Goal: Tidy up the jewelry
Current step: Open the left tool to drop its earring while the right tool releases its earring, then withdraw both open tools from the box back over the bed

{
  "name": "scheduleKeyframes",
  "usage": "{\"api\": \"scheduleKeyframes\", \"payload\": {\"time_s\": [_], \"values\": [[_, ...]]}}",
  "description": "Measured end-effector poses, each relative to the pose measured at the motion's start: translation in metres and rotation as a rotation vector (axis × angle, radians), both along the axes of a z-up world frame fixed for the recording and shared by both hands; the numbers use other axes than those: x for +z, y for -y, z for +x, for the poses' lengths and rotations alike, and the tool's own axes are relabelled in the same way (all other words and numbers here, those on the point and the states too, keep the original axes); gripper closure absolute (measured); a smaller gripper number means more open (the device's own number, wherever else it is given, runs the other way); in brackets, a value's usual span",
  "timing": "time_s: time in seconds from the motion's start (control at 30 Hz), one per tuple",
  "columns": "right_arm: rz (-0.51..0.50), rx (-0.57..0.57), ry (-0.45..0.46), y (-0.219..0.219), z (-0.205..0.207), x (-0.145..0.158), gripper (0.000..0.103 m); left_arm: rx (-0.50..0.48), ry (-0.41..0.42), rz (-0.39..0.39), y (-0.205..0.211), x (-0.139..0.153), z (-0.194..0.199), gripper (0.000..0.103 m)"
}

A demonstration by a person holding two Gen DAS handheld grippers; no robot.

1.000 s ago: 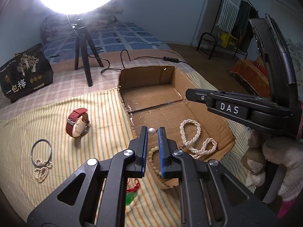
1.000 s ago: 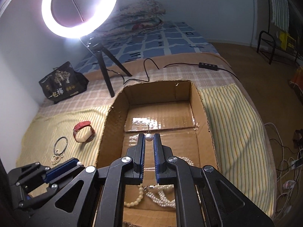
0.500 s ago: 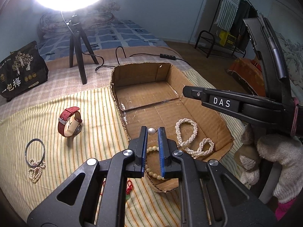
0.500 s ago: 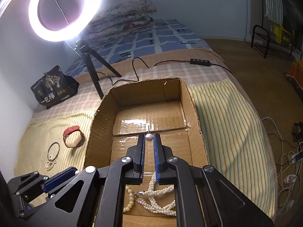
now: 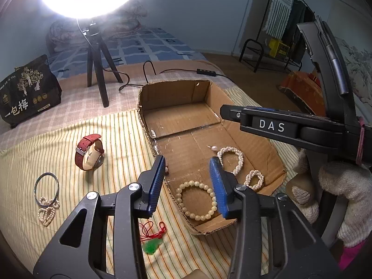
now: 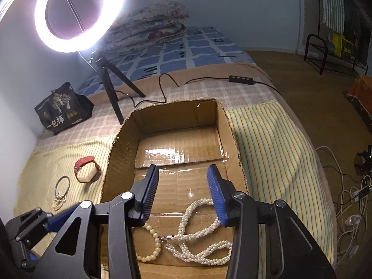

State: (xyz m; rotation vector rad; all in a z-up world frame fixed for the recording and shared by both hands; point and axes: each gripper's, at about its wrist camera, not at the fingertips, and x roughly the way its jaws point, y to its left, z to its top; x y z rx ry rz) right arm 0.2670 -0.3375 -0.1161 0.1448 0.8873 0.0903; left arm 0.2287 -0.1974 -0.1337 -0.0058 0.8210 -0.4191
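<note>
My left gripper hangs over the near left wall of the cardboard box, its jaws opening with nothing between them. A small pearl shows beside its left fingertip. My right gripper is over the box floor, jaws also opening and empty. Below it a single pearl piece lies loose, seen too in the left wrist view as a pearl piece. A cream bead bracelet and a white pearl necklace lie in the box.
On the striped cloth left of the box are a red watch, a silver bangle with a pearl heart piece, and a green pendant on red cord. A ring light tripod and black bag stand behind. A gloved hand holds the right gripper.
Both grippers were shut, each on a small pearl piece at its fingertips; now both jaws stand apart and the pearls have dropped away. Neither hand has shifted.
</note>
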Motion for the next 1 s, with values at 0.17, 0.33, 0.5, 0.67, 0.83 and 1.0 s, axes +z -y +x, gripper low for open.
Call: {"api": "scheduleKeyframes", "payload": {"time_s": [0.17, 0.33, 0.5, 0.67, 0.83, 1.0], "values": [[-0.014, -0.016, 0.012, 0.000, 0.000, 0.002, 0.037, 0.000, -0.001, 0.006, -0.001, -0.001, -0.001, 0.053], [-0.019, -0.024, 0.009, 0.000, 0.000, 0.005, 0.034, 0.005, 0.002, 0.013, -0.005, 0.000, -0.003, 0.053], [-0.039, -0.036, 0.016, -0.003, -0.002, 0.008, 0.032, 0.010, 0.012, 0.032, -0.014, 0.002, -0.008, 0.053], [-0.062, -0.042, 0.033, -0.009, -0.007, 0.014, 0.028, 0.040, 0.010, 0.038, -0.034, 0.004, -0.009, 0.053], [-0.068, -0.029, 0.047, -0.018, -0.011, 0.021, 0.028, 0.068, 0.010, 0.045, -0.053, 0.006, -0.011, 0.053], [-0.054, 0.012, 0.052, -0.032, -0.016, 0.026, 0.028, 0.110, -0.002, 0.049, -0.083, 0.006, -0.014, 0.053]]}}
